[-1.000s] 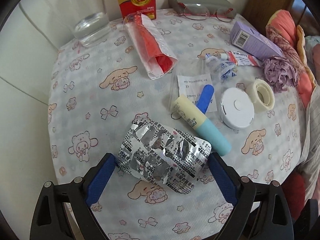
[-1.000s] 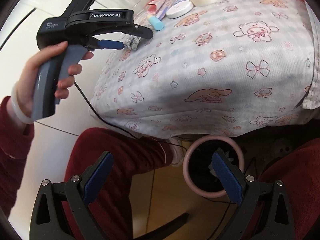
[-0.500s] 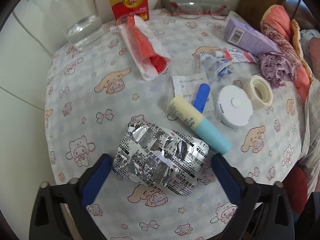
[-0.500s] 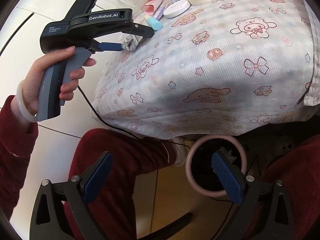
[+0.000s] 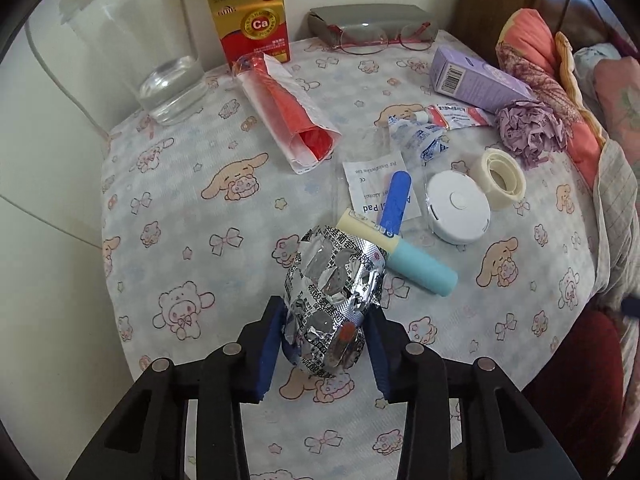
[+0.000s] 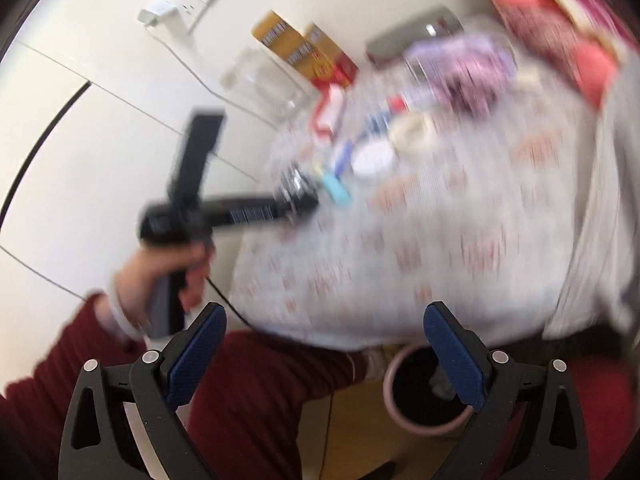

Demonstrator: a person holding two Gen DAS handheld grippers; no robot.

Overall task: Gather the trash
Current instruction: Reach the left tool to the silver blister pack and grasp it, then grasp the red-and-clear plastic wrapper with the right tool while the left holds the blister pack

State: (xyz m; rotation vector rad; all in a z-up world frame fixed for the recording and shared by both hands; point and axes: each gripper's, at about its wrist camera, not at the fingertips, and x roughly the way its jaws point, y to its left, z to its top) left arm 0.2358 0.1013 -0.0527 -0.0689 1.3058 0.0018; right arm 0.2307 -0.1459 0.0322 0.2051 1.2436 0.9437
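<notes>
My left gripper (image 5: pixel 323 320) is shut on a crumpled silver blister pack (image 5: pixel 332 292), which bows upward between the blue pads just above the cartoon-print tablecloth (image 5: pixel 168 208). More litter lies beyond: a red-and-white wrapper (image 5: pixel 292 120), an alcohol pad sachet (image 5: pixel 376 188), torn blue-white packets (image 5: pixel 420 140) and a purple paper wad (image 5: pixel 530 128). My right gripper (image 6: pixel 325 334) is open and empty, below the table's front edge, above a pink-rimmed bin (image 6: pixel 424 396) on the floor. The right wrist view is blurred.
On the table stand a glass (image 5: pixel 160 60), a calcium box (image 5: pixel 248 8), glasses on a grey case (image 5: pixel 372 28), a purple box (image 5: pixel 476 76), an ointment tube (image 5: pixel 456 114), a tape roll (image 5: pixel 500 178), a white round case (image 5: pixel 458 212) and a yellow-teal tube (image 5: pixel 404 260). Bedding lies at right.
My left gripper has closed on the blister pack, folding it from flat into a bowed shape. My right gripper has swung upward, bringing the tabletop into its view.
</notes>
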